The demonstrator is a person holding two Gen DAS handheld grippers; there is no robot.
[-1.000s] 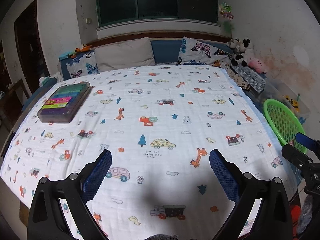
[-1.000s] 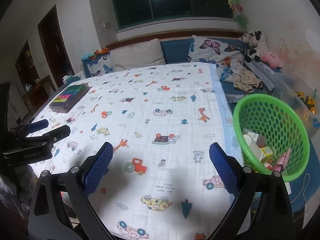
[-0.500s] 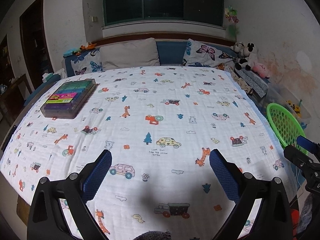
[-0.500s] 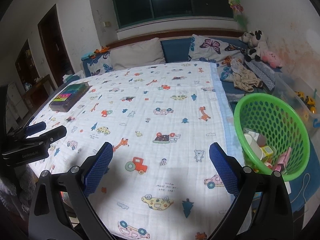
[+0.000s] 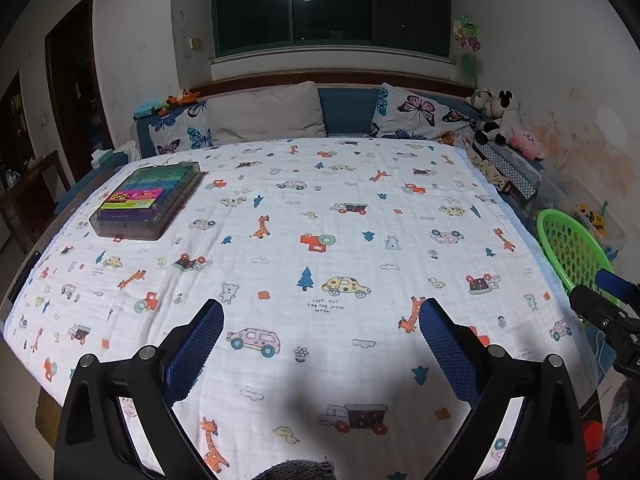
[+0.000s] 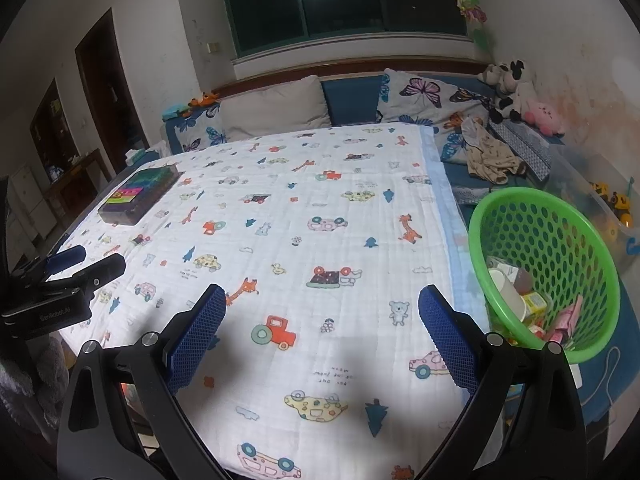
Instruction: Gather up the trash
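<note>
Nearest in each wrist view is that hand's own tool, spread wide with nothing between the blue pads: the left tool (image 5: 320, 328) and the right tool (image 6: 322, 316) both hang over the near edge of the bed. Under them lies the cartoon-print blanket (image 5: 320, 216), flat and bare of loose litter as far as either view shows.

At 3 o'clock from the right tool, just off the bed's right edge, stands the green basket (image 6: 500, 208), tilted toward the bed. Inside it is the trash (image 6: 528, 304): a white cup, a yellow carton, pink wrappers. So collecting looks largely done; the step in hand seems to be a last look round for anything missed.

Further out, at 10 o'clock, a clear case of coloured blocks (image 5: 150, 198) sits flat near the bed's left edge. It looks like a toy set, not rubbish, though I cannot be sure. If nothing else turns up, the next move calls only for checking the far corners.

There is plenty of open room over the middle of the blanket. The tight spots are the basket rim on the right and the other tool at each side. Beyond are the pillows (image 5: 264, 114) at 12 o'clock and the plush toys (image 5: 500, 120) at 1 o'clock.
</note>
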